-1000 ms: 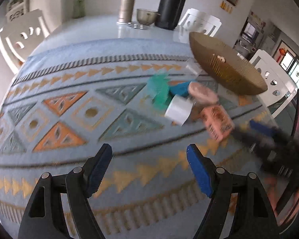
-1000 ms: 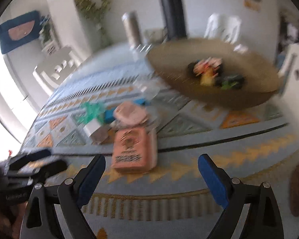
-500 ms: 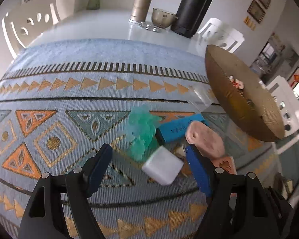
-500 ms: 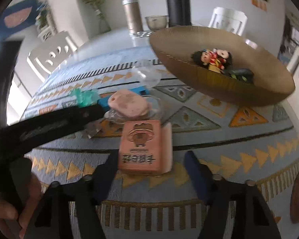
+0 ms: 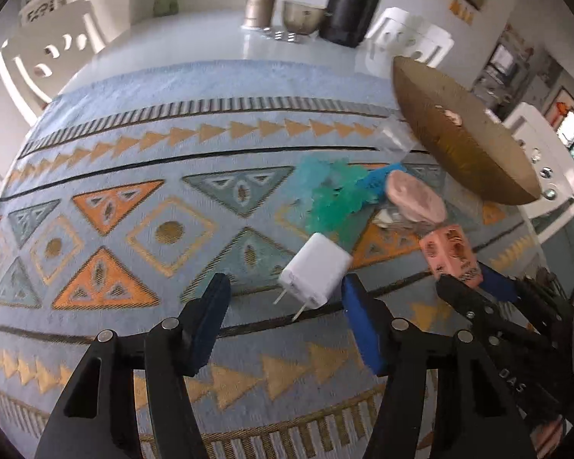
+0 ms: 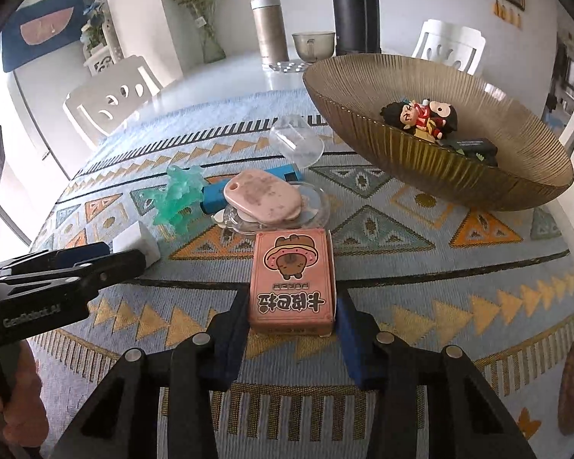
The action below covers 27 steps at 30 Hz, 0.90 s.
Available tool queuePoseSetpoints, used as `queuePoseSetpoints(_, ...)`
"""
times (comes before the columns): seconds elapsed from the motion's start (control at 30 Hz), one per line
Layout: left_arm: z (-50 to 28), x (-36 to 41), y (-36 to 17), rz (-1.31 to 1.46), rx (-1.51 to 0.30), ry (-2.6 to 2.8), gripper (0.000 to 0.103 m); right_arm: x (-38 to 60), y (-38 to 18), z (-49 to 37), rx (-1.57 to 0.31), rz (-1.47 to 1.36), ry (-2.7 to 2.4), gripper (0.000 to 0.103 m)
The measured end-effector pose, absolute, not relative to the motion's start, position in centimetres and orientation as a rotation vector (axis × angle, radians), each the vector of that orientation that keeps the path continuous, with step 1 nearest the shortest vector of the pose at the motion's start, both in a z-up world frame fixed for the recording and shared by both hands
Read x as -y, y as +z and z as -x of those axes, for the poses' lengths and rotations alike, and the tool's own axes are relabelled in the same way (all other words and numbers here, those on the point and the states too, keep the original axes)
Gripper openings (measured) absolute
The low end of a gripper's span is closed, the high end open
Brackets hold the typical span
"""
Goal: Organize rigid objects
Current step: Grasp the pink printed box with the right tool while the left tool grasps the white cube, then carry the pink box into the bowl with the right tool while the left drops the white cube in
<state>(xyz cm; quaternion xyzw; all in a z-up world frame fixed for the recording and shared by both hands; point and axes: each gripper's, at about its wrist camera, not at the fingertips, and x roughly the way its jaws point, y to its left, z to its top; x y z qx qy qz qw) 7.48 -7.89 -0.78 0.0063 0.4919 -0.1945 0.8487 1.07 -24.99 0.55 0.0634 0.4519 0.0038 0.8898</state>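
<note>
A white charger plug (image 5: 315, 275) lies on the patterned cloth between the fingers of my left gripper (image 5: 285, 306), close to the right pad. The left pad stands clear of it while the jaws are closing. My right gripper (image 6: 291, 325) is closing on a pink card box (image 6: 292, 279), and its blue pads lie against both long sides. In the left wrist view that box (image 5: 451, 258) sits at the right gripper's tips (image 5: 467, 283). Behind lie a teal figurine (image 6: 180, 195), a blue box (image 6: 214, 195) and a pink oval case (image 6: 264, 199).
A large ribbed brown bowl (image 6: 440, 176) at the back right holds a toy figure (image 6: 421, 114) and a dark object (image 6: 470, 147). A clear cup (image 6: 296, 145) lies by its rim. A steel flask (image 6: 269, 26), metal cup (image 6: 313, 44) and black cylinder (image 6: 354, 7) stand at the far edge.
My left gripper swung toward the cluster and its jaws narrowed around the charger plug. My right gripper's jaws went from wide apart to closed against the pink card box.
</note>
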Motion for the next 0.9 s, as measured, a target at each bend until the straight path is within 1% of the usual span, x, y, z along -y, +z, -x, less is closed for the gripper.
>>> queuePoseSetpoints(0.2, -8.1, 10.6, -1.0, -0.095, -1.011, -0.445, 0.057, 25.7, 0.5, -0.9, -0.937, -0.17, 0.024, 0.044)
queuePoseSetpoints(0.27, -8.0, 10.9, -0.9, -0.112, -0.999, -0.44, 0.037, 25.8, 0.5, -0.8, -0.936, -0.172, 0.022, 0.044)
queuePoseSetpoints(0.3, -8.2, 10.9, -1.0, -0.121, -1.0, -0.435, 0.035, 25.8, 0.5, -0.8, -0.937, -0.168, 0.019, 0.045)
queuePoseSetpoints(0.33, -8.1, 10.9, -0.9, -0.125, -0.994, -0.431, 0.034, 25.7, 0.5, -0.9, -0.939, -0.16, 0.015, 0.046)
queuePoseSetpoints(0.4, -7.5, 10.5, -0.6, -0.124, -0.97, -0.432, 0.034, 25.3, 0.5, -1.2, -0.947, -0.143, 0.015, 0.052)
queuePoseSetpoints(0.47, -6.8, 9.9, -0.2, -0.118, -0.955, -0.435, 0.034, 25.0, 0.5, -1.5, -0.954, -0.127, 0.011, 0.052)
queuePoseSetpoints(0.5, -6.4, 9.5, 0.0, -0.116, -0.949, -0.433, 0.034, 24.9, 0.5, -1.6, -0.954, -0.123, 0.006, 0.049)
queuePoseSetpoints(0.53, -5.9, 9.1, 0.2, -0.113, -0.942, -0.431, 0.034, 24.8, 0.5, -1.5, -0.953, -0.116, 0.001, 0.042)
queuePoseSetpoints(0.57, -5.5, 8.6, 0.6, -0.11, -0.938, -0.429, 0.034, 24.7, 0.6, -1.4, -0.948, -0.115, 0.005, 0.041)
queuePoseSetpoints(0.77, -3.1, 5.2, 1.1, -0.09, -0.937, -0.398, 0.034, 24.1, 1.7, 1.3, -0.904, -0.175, 0.169, 0.04)
queuePoseSetpoints(0.9, -2.3, 2.8, 0.6, 0.016, -0.982, -0.399, 0.034, 22.8, 1.7, 2.7, -0.914, -0.159, 0.225, 0.04)
